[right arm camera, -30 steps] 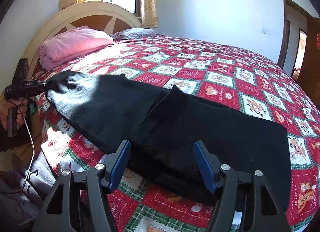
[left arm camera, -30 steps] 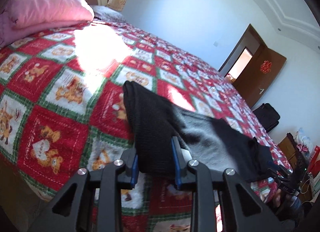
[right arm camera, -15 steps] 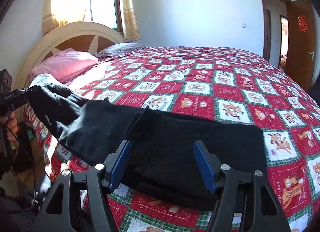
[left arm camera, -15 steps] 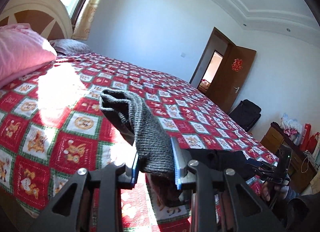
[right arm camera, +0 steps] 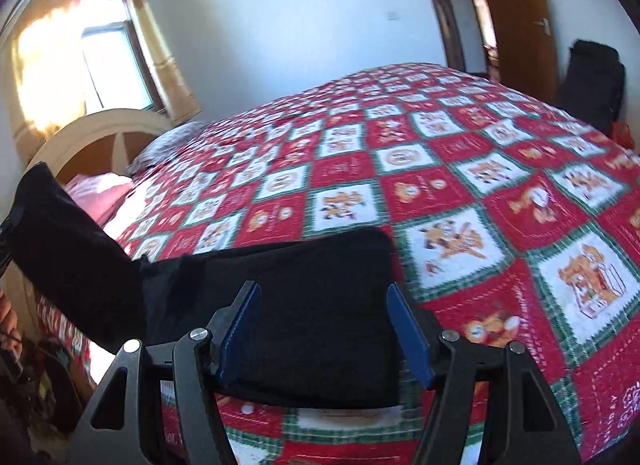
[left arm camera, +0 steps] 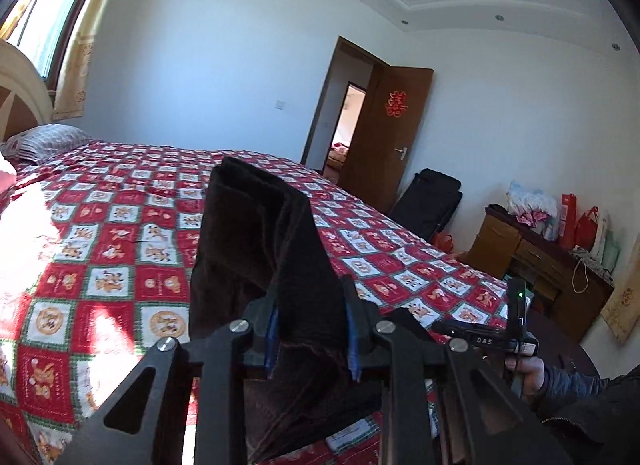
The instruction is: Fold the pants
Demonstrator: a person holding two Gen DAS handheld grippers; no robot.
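The black pants [right arm camera: 312, 305] lie on the near edge of the bed, with one end lifted at the far left [right arm camera: 68, 249]. My left gripper [left arm camera: 310, 329] is shut on that lifted end of the pants [left arm camera: 260, 241], holding it up above the bedspread so the cloth stands between the fingers. My right gripper [right arm camera: 324, 329] is open, its blue pads on either side of the flat part of the pants, just above the cloth. The right gripper also shows in the left wrist view [left arm camera: 480, 335], low at the right.
The bed has a red, white and green checked bedspread [right arm camera: 460, 169]. A cream headboard [right arm camera: 100, 133] and pink bedding [right arm camera: 100, 195] are at the left. A brown door [left arm camera: 384, 149], a black suitcase [left arm camera: 432, 201] and a cluttered wooden dresser [left arm camera: 536, 253] stand past the bed.
My left gripper has lifted the pants end off the bed and swung it toward the right gripper. The right gripper stayed open over the pants.
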